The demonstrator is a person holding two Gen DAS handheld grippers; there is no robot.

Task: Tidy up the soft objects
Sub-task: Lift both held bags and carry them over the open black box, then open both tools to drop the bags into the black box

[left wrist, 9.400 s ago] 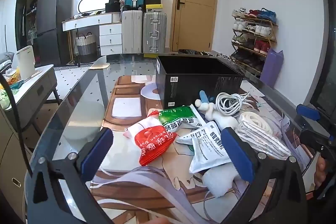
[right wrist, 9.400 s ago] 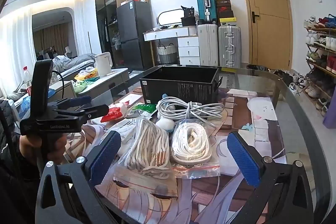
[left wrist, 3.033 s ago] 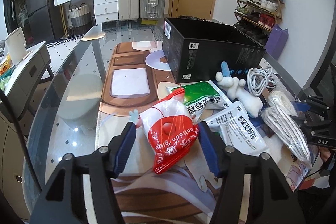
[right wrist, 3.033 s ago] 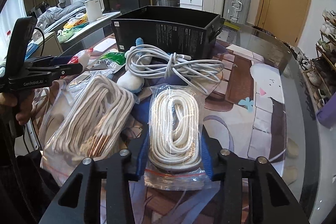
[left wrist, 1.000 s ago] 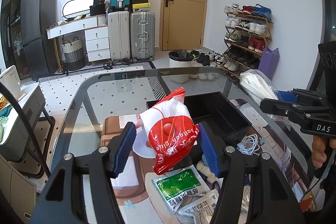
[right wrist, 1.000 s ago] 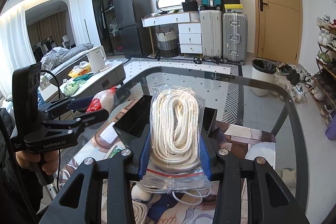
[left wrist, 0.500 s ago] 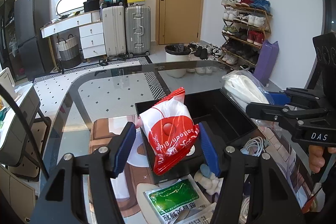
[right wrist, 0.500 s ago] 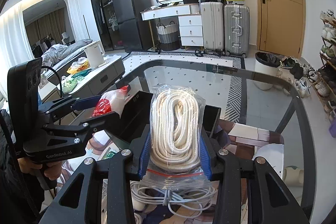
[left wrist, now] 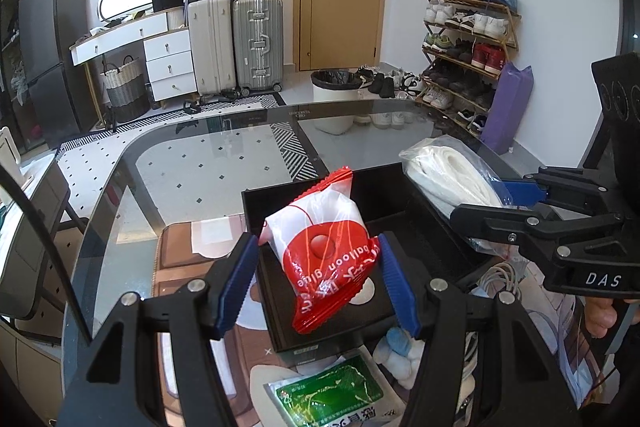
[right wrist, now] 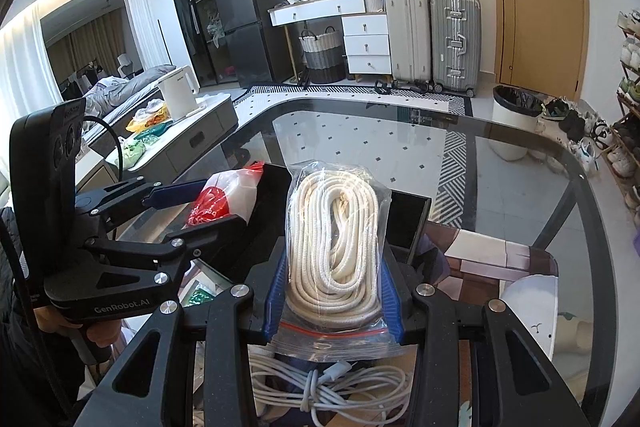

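Note:
My left gripper (left wrist: 318, 285) is shut on a red and white balloon-glue packet (left wrist: 326, 253) and holds it over the open black box (left wrist: 308, 337). My right gripper (right wrist: 332, 301) is shut on a clear zip bag of coiled white rope (right wrist: 334, 247), held above the box's right part (right wrist: 404, 223). The rope bag (left wrist: 452, 183) and right gripper (left wrist: 496, 203) show at the right of the left wrist view. The packet (right wrist: 222, 197) and left gripper (right wrist: 188, 211) show at the left of the right wrist view.
On the glass table (left wrist: 192, 163) in front of the box lie a green packet (left wrist: 332, 393), a small white and blue plush toy (left wrist: 398, 349) and a coiled white cable (right wrist: 320, 393). Suitcases, a bin and a shoe rack stand beyond the table.
Both grippers have moved forward with their loads, so the packet and the rope bag now hang more squarely over the black box.

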